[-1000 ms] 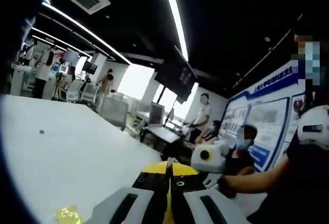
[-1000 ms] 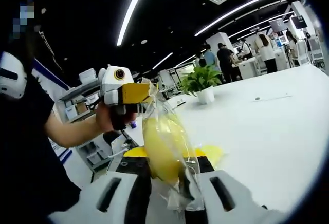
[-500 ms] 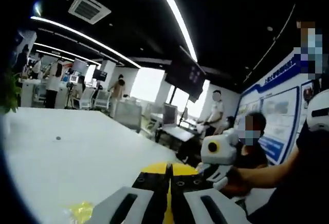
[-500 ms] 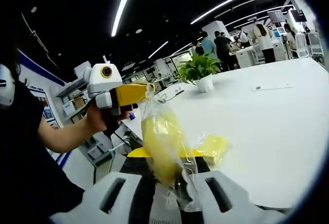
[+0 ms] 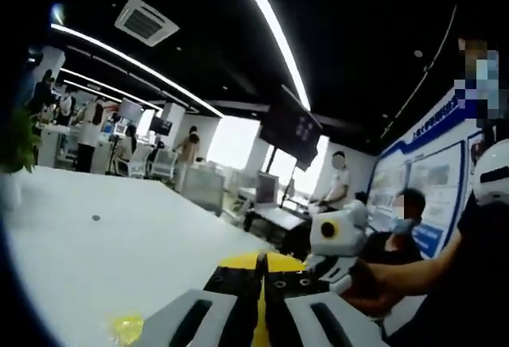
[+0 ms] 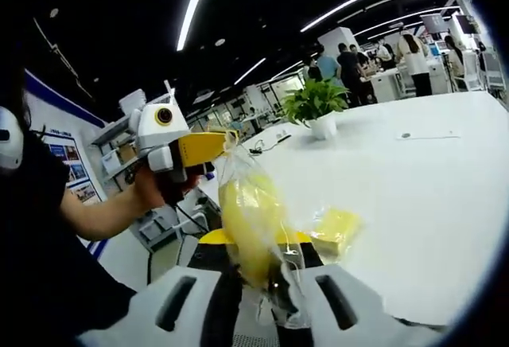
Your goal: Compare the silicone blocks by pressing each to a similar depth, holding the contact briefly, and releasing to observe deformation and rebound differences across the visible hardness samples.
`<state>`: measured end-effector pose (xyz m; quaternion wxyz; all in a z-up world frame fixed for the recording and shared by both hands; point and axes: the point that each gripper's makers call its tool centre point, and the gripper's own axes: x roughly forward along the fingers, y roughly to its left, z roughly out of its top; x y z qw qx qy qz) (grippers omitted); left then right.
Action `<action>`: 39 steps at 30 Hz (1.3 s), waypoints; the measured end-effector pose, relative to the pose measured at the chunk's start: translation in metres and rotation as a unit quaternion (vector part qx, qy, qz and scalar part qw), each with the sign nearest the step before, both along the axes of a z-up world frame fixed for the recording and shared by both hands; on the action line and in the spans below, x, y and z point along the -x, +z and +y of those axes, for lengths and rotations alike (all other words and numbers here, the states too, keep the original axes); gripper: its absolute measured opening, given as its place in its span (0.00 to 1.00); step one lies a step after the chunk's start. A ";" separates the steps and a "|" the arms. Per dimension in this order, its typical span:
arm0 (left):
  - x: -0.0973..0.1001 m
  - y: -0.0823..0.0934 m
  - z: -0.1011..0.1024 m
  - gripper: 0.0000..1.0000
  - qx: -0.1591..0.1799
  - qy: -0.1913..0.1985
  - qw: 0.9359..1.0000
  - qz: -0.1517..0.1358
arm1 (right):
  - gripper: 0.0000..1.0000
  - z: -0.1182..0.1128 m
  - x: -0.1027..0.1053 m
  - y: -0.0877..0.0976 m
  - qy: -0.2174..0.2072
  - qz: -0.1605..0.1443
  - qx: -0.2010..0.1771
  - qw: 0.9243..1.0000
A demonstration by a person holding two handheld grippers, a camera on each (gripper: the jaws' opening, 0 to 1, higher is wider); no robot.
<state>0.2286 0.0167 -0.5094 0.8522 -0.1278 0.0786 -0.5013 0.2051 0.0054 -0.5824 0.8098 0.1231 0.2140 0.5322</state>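
Right gripper view: the right hand-held gripper comes up from 6 o'clock. Its two jaws are squeezed tight on the bottom of a clear plastic bag. Inside the bag is a yellow silicone block. The bag stands up from the jaws toward 12 o'clock, a bit left of the middle. At its top, near 10 o'clock, the yellow tip of the left hand-held gripper pinches the bag's upper edge. A hand holds that gripper, and the arm runs out to 9 o'clock. Just right of the bag, near 4 o'clock from the middle, a second yellow block in clear wrap lies on the white tabletop. Far off at 1 o'clock a green plant sits in a white pot on the tabletop.

Left gripper view: the left hand-held gripper rises from 6 o'clock with its jaws pressed together; what they pinch is too hidden to see here. At 7 o'clock a small yellow block in wrap lies on the white tabletop. At 4 o'clock the other gripper comes in from the right, held by the person's hand.
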 end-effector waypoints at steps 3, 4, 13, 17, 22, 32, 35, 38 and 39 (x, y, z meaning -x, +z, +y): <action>-0.001 0.004 0.001 0.00 0.012 -0.003 1.000 0.010 | 0.07 0.000 0.000 0.004 0.005 -0.002 -0.004 1.000; -0.001 0.006 0.001 0.00 0.018 -0.005 1.000 0.007 | 0.07 0.000 0.000 0.007 0.007 -0.006 -0.006 1.000; 0.005 0.018 -0.003 0.04 0.031 -0.038 0.999 -0.016 | 0.07 -0.002 0.001 0.017 0.018 -0.026 -0.007 0.999; 0.004 0.018 0.000 0.00 0.029 -0.032 0.999 -0.023 | 0.07 -0.002 0.003 0.018 0.018 -0.031 -0.005 0.999; 0.006 0.017 -0.003 0.00 0.024 -0.033 0.999 -0.024 | 0.07 -0.003 0.005 0.017 0.018 -0.028 -0.005 0.999; 0.012 0.020 -0.007 0.00 0.021 -0.031 0.999 -0.016 | 0.06 -0.003 0.005 0.020 0.015 -0.027 0.000 1.000; 0.013 0.021 -0.008 0.00 0.024 -0.030 0.999 -0.014 | 0.05 -0.004 0.005 0.021 0.013 -0.028 -0.001 1.000; 0.011 0.021 -0.008 0.00 0.023 -0.028 0.999 -0.015 | 0.05 -0.005 0.005 0.021 0.011 -0.029 0.001 1.000; 0.011 0.021 -0.008 0.00 0.025 -0.028 0.999 -0.014 | 0.05 -0.006 0.005 0.020 0.010 -0.029 0.001 1.000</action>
